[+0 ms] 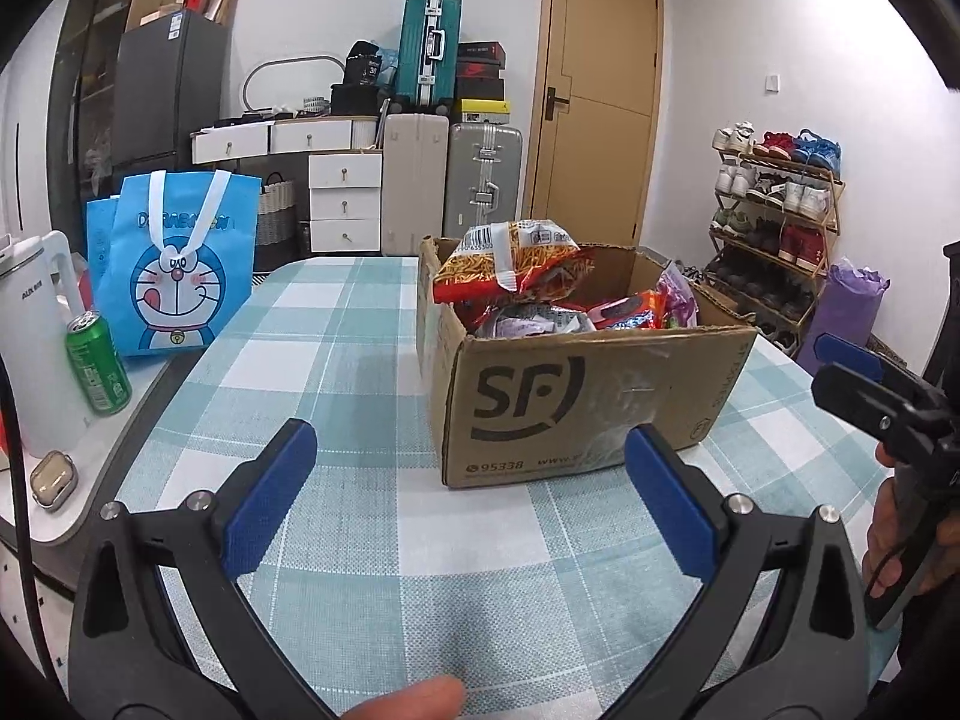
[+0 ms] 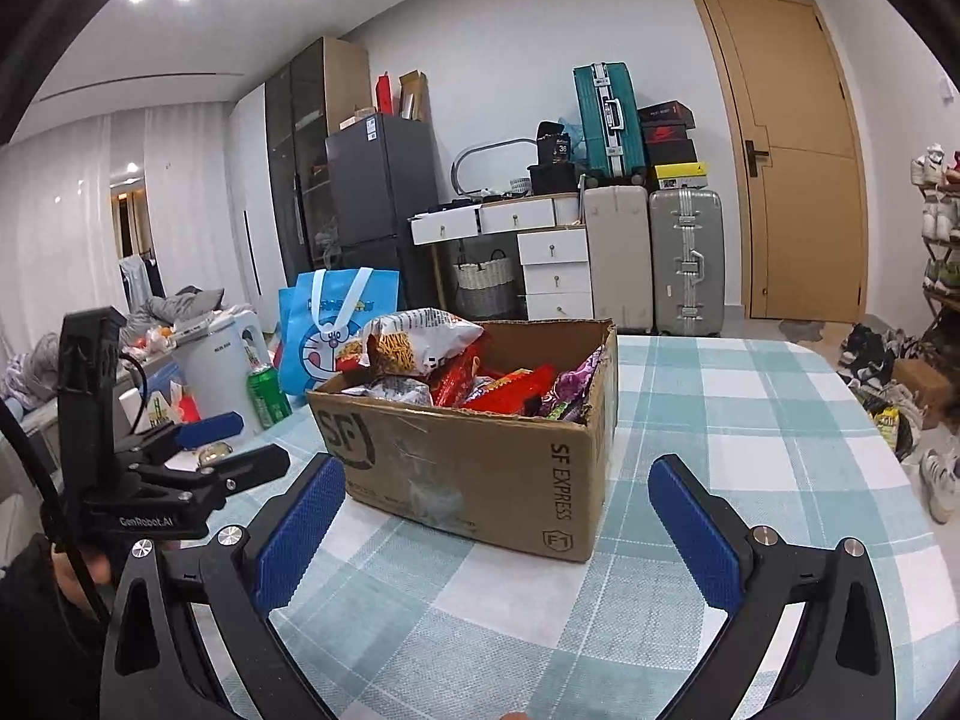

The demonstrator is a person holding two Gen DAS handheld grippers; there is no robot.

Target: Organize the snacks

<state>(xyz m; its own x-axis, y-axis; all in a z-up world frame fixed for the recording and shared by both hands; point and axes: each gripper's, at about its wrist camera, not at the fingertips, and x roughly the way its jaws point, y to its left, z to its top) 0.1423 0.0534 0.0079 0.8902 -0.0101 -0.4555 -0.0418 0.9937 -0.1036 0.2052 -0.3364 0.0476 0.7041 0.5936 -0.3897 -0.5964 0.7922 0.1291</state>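
An open cardboard SF box point(image 1: 576, 402) stands on the checked tablecloth, also in the right wrist view point(image 2: 474, 468). It is full of snack packets; a large noodle-snack bag point(image 1: 510, 261) point(image 2: 420, 339) sticks out on top, with red point(image 2: 510, 390) and purple point(image 2: 570, 387) packets beside it. My left gripper point(image 1: 468, 480) is open and empty, just in front of the box. My right gripper point(image 2: 498, 516) is open and empty, in front of the box's right corner. Each gripper shows in the other's view: the right one point(image 1: 864, 384), the left one point(image 2: 222, 444).
A blue Doraemon bag point(image 1: 174, 264) point(image 2: 336, 324), a green can point(image 1: 99, 363) point(image 2: 269, 396) and a white kettle point(image 1: 36, 324) stand left of the table. A small earbud case point(image 1: 54, 477) lies there. Suitcases, drawers, a door and a shoe rack point(image 1: 774, 222) are behind.
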